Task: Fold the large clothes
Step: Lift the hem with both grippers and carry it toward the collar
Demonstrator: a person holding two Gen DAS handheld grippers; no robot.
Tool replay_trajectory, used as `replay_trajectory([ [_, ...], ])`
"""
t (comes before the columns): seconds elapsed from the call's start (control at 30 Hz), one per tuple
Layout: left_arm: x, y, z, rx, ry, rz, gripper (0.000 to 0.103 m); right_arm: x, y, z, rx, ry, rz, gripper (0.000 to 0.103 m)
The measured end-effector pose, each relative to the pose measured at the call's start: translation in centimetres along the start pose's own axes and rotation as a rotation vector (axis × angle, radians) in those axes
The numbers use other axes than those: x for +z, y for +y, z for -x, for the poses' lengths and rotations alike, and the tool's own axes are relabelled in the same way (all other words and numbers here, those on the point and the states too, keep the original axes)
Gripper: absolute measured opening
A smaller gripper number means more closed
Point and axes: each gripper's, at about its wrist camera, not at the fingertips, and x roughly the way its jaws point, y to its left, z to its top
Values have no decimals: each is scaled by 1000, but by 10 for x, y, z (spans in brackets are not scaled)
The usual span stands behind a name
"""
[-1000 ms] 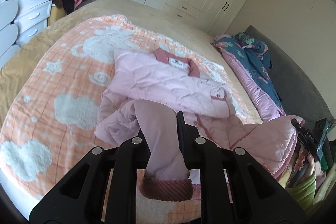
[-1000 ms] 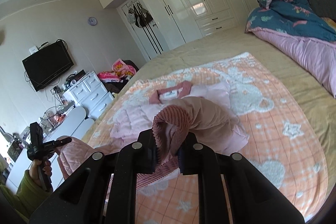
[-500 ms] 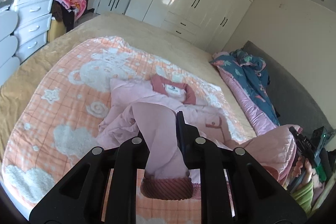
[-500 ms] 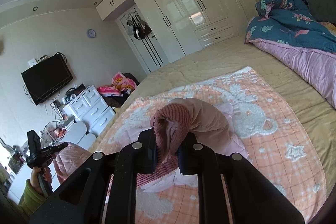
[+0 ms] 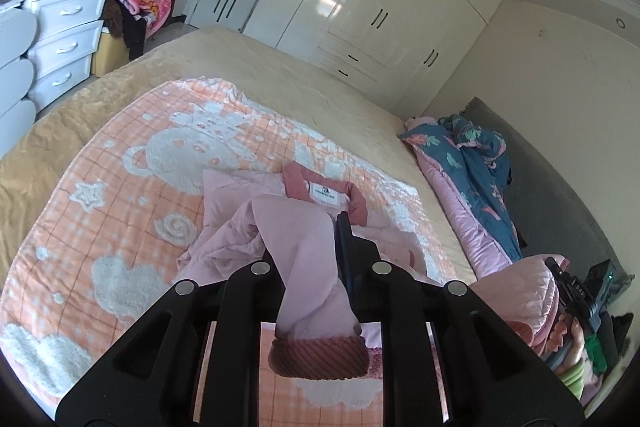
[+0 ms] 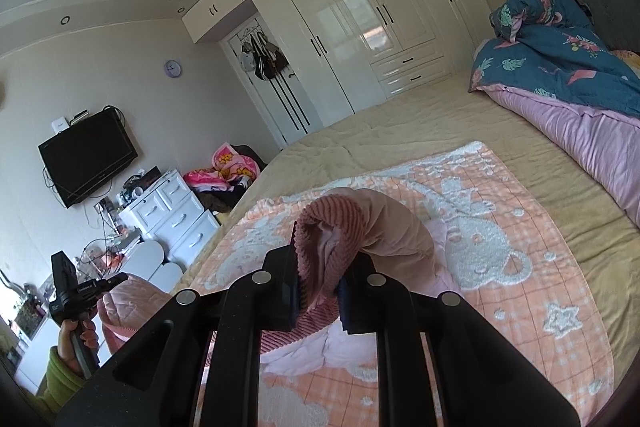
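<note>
i'm in the sleeve step of folding the pink padded jacket (image 5: 256, 203), which lies on the orange blanket (image 5: 120, 195) in the middle of the bed (image 5: 304, 83), collar (image 5: 320, 187) towards the wardrobe (image 5: 360, 7). my left gripper (image 5: 316, 267) is clamped on one sleeve (image 5: 308, 259), its ribbed cuff (image 5: 318, 357) hanging down behind the fingers. my right gripper (image 6: 320, 287) is clamped on the other sleeve (image 6: 384, 223) right at its ribbed cuff (image 6: 332, 227), which bunches up above the fingers. both sleeves are lifted clear of the blanket while the jacket's body rests on it ahead of the tongs and below them. next, i judge, the sleeves want carrying in over the chest and laying flat, crossed or side by side, before i let go. the padding is slippery and bulky, so it could spring back.
</note>
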Motion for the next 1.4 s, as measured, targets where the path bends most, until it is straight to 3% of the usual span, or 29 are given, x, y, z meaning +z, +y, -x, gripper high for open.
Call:
replay_trajectory([
  [0.67, 48, -2, -43, 90, -50, -16, 9, 50, -24, -65, -52, 4, -72, 13],
  [0.97, 53, 6, -81, 160, -50, -43, 9, 64, -46, -118, -137, 104, -94, 13],
  [1.4, 56, 21, -138, 223, -6, -52, 9, 60, -90, -195, -180, 220, -190, 14],
])
